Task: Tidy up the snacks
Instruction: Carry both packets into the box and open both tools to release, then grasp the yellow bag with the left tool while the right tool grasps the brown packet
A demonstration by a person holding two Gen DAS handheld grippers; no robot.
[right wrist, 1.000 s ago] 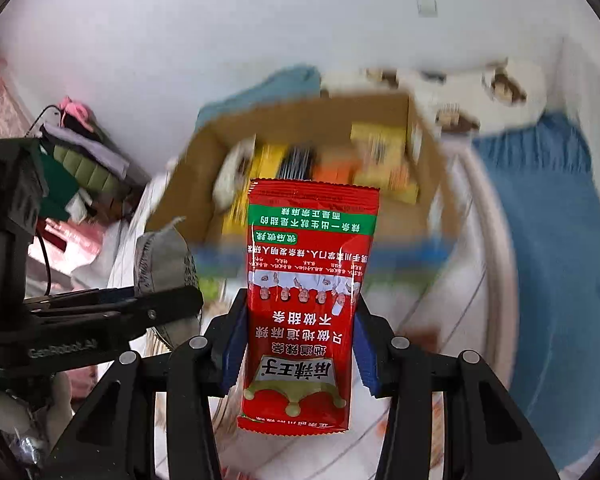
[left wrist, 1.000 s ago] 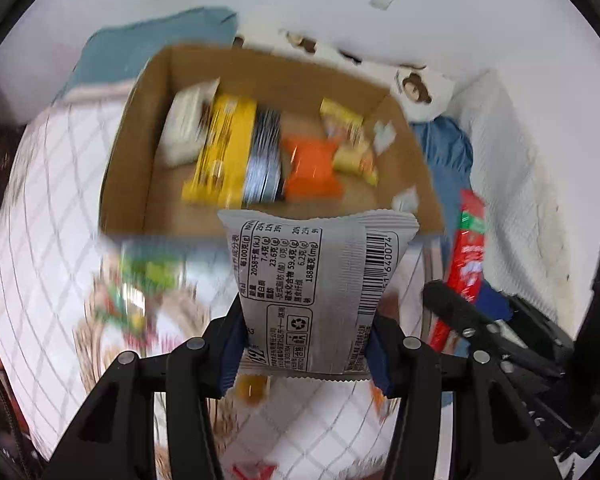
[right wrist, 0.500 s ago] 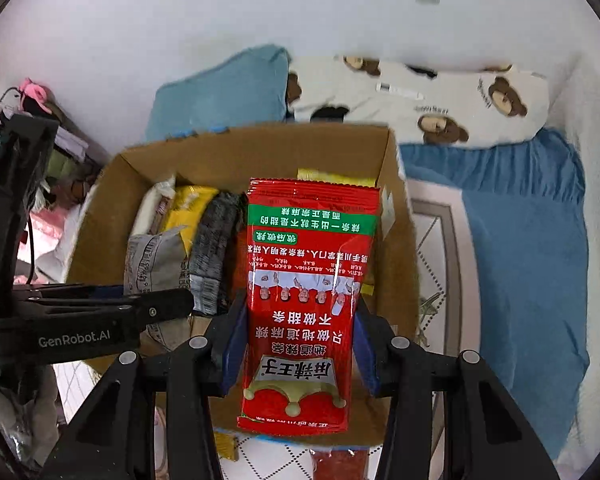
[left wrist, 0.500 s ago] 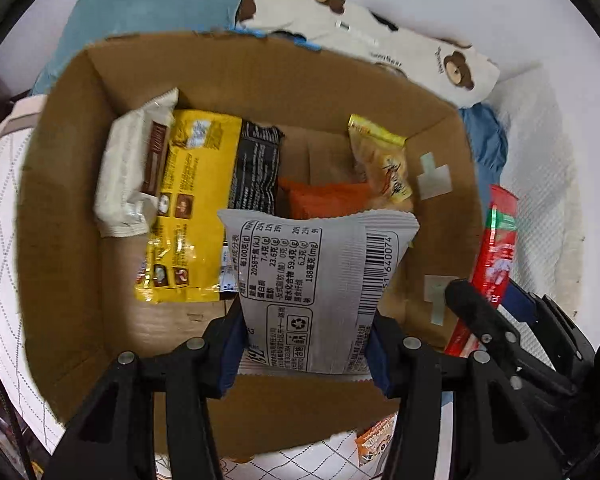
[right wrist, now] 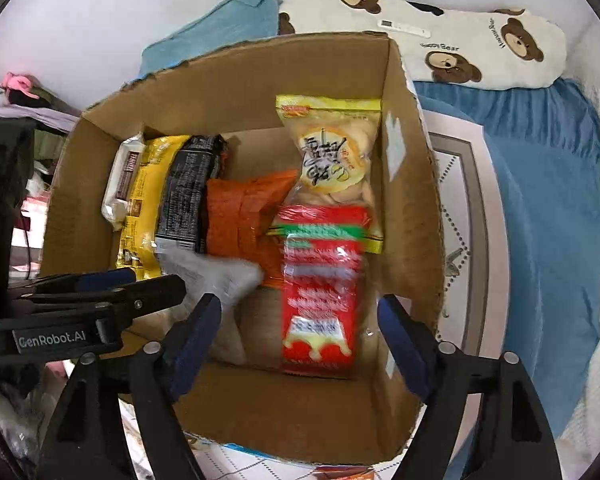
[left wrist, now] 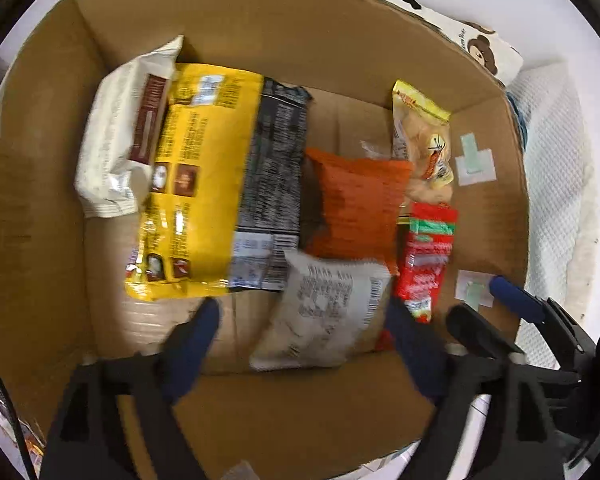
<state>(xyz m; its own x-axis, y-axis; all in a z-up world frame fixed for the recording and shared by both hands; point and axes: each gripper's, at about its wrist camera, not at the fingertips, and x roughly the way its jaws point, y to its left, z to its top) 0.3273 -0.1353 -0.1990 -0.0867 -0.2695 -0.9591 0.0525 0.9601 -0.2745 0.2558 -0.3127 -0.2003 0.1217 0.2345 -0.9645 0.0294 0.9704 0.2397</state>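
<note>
Left wrist view: the left gripper (left wrist: 300, 320) hangs over the cardboard box (left wrist: 260, 20), its fingers (left wrist: 192, 340) spread wide with nothing between them. The grey snack packet (left wrist: 324, 316) lies blurred in the lower centre of the frame, on the box floor or just above it, clear of both fingers. It sits in the one bare patch of floor, below the orange packet (left wrist: 356, 208) and beside the yellow bag (left wrist: 196, 184) and the black-printed bag (left wrist: 272, 176), which likely explains the choice of spot. A white packet (left wrist: 116, 140) leans against the left wall, and the rice-cracker bag (left wrist: 424, 136) stands at the right wall. At the lower right edge the right gripper shows.

Right wrist view: the right gripper (right wrist: 300, 328) is also over the box, fingers (right wrist: 400, 344) wide apart and empty. The red spicy-strip packet (right wrist: 320, 292) lies lengthwise in the lower centre, along the right wall, overlapping the lower edge of the rice-cracker bag, so the long packet fills the narrow lane left there. The left gripper comes in from the left edge. The box rests on a bed; a bear-print pillow (right wrist: 480, 40) and a blue blanket (right wrist: 540, 200) occupy the upper right.
</note>
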